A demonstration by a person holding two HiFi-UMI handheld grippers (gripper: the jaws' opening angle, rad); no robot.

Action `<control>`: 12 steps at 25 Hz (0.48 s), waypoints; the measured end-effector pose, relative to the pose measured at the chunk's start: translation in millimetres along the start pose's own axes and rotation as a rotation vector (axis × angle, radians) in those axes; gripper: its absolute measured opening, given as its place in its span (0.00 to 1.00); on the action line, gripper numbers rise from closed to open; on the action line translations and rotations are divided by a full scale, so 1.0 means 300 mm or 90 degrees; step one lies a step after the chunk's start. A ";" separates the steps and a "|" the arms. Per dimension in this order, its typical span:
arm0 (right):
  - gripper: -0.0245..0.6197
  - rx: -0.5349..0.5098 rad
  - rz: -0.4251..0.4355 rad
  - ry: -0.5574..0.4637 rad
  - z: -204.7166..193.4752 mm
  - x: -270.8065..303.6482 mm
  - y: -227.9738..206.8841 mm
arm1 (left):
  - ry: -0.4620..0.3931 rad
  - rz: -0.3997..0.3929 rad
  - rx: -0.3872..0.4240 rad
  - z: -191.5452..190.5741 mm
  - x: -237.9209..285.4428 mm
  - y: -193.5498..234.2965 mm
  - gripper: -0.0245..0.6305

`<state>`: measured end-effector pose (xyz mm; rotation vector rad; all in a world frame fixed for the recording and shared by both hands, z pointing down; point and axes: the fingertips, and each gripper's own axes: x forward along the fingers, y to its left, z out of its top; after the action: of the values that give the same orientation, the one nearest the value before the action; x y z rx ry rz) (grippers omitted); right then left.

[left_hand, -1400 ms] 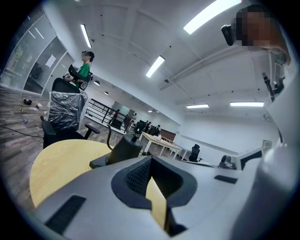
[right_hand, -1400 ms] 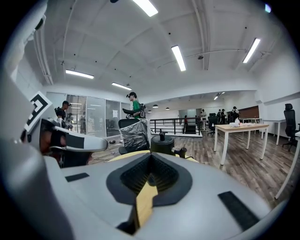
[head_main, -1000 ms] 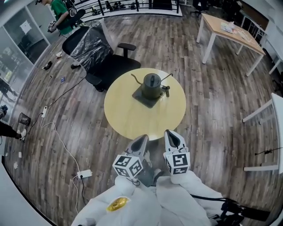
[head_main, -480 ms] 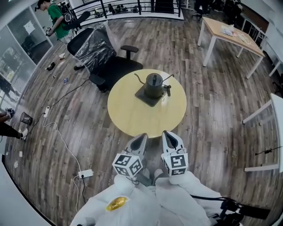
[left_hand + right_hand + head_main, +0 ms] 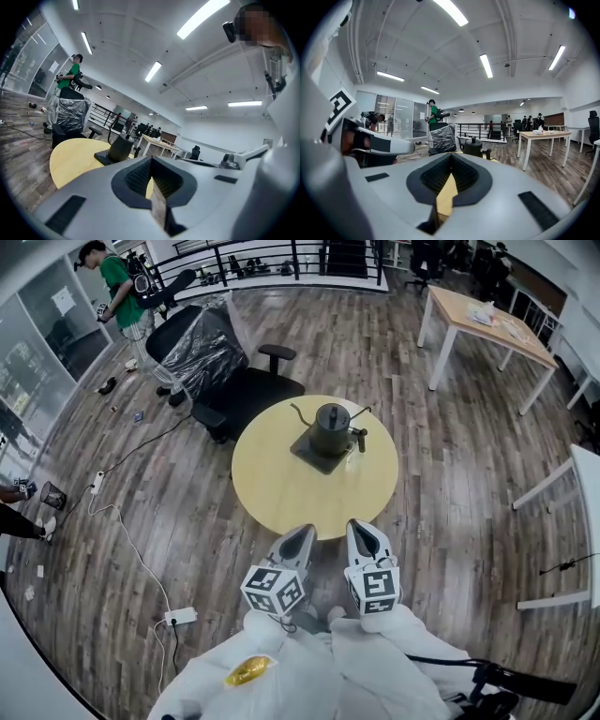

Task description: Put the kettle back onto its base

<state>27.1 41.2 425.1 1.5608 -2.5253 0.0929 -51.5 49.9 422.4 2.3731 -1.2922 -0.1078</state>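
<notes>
Head view: the dark gooseneck kettle (image 5: 331, 426) stands on its dark square base (image 5: 304, 450) on the round yellow table (image 5: 281, 488), well apart from my left gripper (image 5: 302, 538) and right gripper (image 5: 361, 532). Left gripper view: jaws pressed together, pinching nothing. Right gripper view: the same.

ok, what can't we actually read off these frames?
- Whether the kettle is fully seated on its base: too small in the head view.
- The base in the right gripper view: hidden behind the right gripper itself, so only the kettle's upper part shows.
- Items on the far desk: too small in every view.
</notes>
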 end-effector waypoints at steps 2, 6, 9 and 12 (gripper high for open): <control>0.06 -0.003 0.004 0.001 -0.003 0.003 0.007 | -0.003 0.004 -0.002 0.002 -0.003 0.010 0.03; 0.06 -0.006 0.006 0.002 0.004 0.013 0.010 | -0.004 0.006 -0.004 0.011 -0.003 0.018 0.03; 0.06 -0.007 0.006 0.000 0.007 0.018 0.017 | -0.004 0.006 -0.005 0.010 -0.007 0.022 0.03; 0.06 -0.009 0.003 -0.002 0.009 0.014 0.024 | -0.004 0.007 -0.005 0.007 -0.014 0.025 0.03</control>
<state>18.5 40.4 423.4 1.5502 -2.5274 0.0732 -60.3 49.0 423.2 2.3596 -1.3053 -0.1161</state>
